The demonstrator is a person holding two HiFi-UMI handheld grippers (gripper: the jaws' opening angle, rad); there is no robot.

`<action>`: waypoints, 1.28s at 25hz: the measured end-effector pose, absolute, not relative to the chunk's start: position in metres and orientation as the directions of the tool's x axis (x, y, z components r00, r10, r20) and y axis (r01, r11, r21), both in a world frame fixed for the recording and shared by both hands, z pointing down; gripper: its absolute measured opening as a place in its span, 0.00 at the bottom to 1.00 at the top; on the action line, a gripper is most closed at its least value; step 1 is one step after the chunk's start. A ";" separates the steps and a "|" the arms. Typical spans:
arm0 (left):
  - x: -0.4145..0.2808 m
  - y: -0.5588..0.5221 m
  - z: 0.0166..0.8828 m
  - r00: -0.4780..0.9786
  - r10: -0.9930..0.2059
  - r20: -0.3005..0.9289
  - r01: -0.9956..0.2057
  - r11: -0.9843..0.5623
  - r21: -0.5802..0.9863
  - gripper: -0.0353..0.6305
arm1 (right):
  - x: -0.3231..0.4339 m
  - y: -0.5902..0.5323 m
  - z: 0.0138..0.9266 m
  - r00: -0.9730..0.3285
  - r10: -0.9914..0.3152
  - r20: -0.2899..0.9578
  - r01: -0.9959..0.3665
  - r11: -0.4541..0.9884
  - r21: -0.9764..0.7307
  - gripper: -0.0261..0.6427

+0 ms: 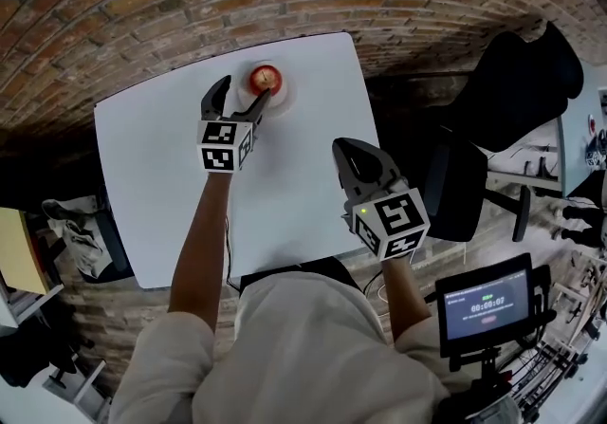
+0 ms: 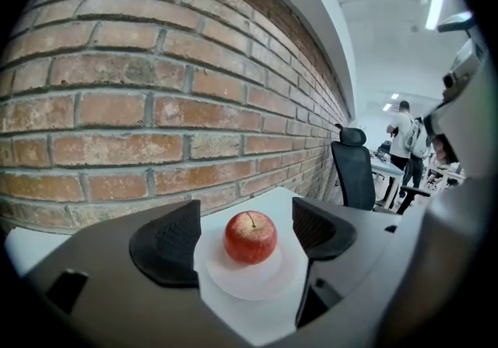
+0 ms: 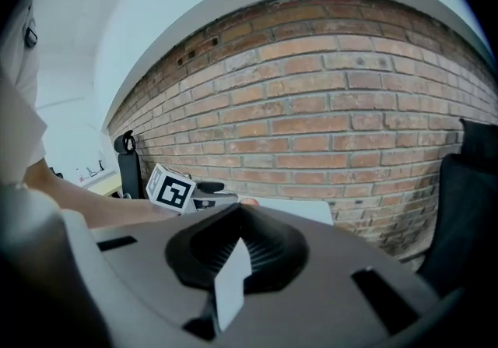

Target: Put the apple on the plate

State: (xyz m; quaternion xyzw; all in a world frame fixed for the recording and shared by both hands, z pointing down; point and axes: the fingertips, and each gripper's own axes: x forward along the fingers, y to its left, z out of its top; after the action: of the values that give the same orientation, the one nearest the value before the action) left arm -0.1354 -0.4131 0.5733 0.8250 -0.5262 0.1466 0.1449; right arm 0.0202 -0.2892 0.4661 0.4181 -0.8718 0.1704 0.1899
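The round red apple [image 2: 250, 237] sits stem-up on the flat white round plate [image 2: 233, 286], at the far side of the white rectangular table [image 1: 285, 185], near the red brick wall [image 2: 156, 105]. The left gripper [image 1: 243, 95] is just beside the plate, its jaws spread wide and clear of the apple. The right gripper [image 1: 344, 152], its jaws pressed together on nothing, is near the table's right edge.

The round red apple [image 2: 250, 237], yellow-flecked, stands upright, stem up, in the middle of the small round white plate [image 2: 247, 284]; the plate lies flat near the white table [image 1: 285, 175]'s far edge.
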 end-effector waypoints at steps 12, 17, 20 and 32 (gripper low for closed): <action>-0.126 -0.332 0.483 0.458 -0.830 0.320 -0.881 -0.471 0.038 0.43 | 0.006 -0.283 0.413 -0.653 -0.671 0.350 -0.743 0.658 -0.125 0.04; -0.124 -0.293 0.432 0.422 -0.878 0.227 -0.897 -0.441 -0.037 0.25 | -0.006 -0.274 0.390 -0.697 -0.649 0.307 -0.702 0.705 -0.102 0.04; -0.130 -0.269 0.403 0.382 -0.909 0.168 -0.914 -0.399 -0.074 0.14 | -0.014 -0.265 0.372 -0.717 -0.640 0.277 -0.680 0.729 -0.073 0.04; -0.159 -0.206 0.319 0.260 -0.965 0.034 -0.951 -0.262 -0.165 0.06 | -0.031 -0.246 0.308 -0.747 -0.652 0.131 -0.653 0.756 0.043 0.04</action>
State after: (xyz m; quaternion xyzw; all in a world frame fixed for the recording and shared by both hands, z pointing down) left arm -0.1593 -0.2064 0.3186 0.7917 -0.6050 0.0637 -0.0556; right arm -0.0312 -0.2460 0.3079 0.3490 -0.9346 0.0026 0.0689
